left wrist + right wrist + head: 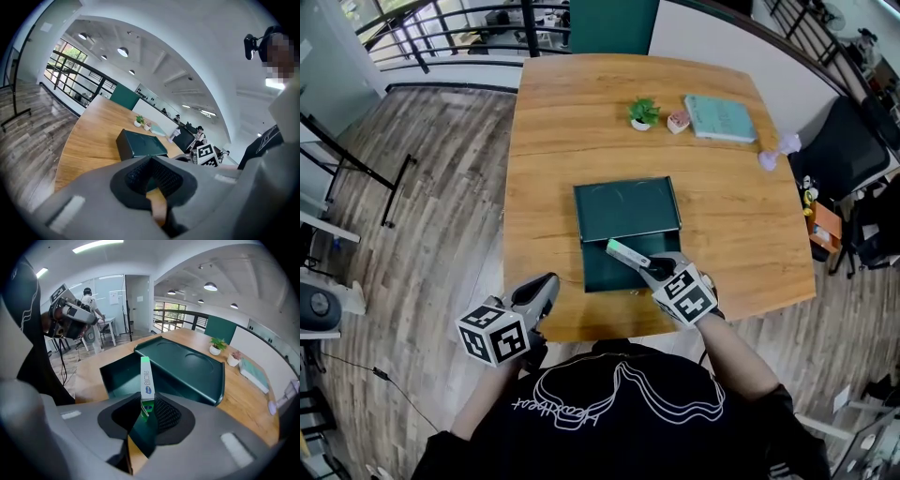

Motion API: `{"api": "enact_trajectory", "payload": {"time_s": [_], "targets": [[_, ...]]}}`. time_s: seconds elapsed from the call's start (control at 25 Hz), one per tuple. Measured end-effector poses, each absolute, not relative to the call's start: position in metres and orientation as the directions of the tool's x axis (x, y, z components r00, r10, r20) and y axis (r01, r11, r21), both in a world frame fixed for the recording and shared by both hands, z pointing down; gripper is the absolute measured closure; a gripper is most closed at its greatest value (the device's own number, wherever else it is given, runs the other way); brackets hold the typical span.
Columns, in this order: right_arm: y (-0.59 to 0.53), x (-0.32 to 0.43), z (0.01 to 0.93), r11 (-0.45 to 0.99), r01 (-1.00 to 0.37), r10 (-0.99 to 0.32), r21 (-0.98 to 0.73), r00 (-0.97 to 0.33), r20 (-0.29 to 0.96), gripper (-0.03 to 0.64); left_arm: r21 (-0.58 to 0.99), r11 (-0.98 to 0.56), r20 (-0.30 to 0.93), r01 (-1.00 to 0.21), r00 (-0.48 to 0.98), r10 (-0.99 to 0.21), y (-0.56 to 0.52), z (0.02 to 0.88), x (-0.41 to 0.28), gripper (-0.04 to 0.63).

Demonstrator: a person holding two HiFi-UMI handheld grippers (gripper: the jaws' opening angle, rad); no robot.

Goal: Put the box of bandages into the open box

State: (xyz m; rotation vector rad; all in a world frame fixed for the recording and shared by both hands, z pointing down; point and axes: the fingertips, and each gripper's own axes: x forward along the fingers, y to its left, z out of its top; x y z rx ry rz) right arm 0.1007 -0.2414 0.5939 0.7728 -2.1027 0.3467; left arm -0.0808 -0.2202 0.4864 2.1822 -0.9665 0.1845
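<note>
**Bandage box held over the open box**

Your right hand-held gripper (147,411) is clamped on one end of the bandage box (146,380), a slim white carton with green ends that sticks out past the jaws. From the head view, the carton (626,253) hangs over the open box (592,272), above its dark green compartment and just in front of the raised lid (628,208). You cannot tell whether it touches the rim.

Your left hand-held gripper (549,281) has its jaws together with nothing between them, and it sits at the near edge of the surface (553,159), left of the open box.

At the far end stand a small potted plant (643,112) and a teal book (719,118).
</note>
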Motion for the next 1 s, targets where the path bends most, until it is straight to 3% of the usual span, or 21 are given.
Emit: {"api": "enact_trajectory", "payload": {"time_s": [0.48,1.0], "targets": [[-0.242,0.101,0.599,0.793,-0.607,-0.401,0.054,-0.453,0.796,0.495,0.584,-0.437,0.395,-0.684,0.710,-0.583,-0.219,0.492,-0.083,0.595],[-0.235,0.101,0.569,0.731,-0.674,-0.422,-0.108,-0.570,0.706,0.350,0.568,-0.458,0.381,-0.684,0.712,-0.590,-0.205,0.474,-0.079,0.595]]}}
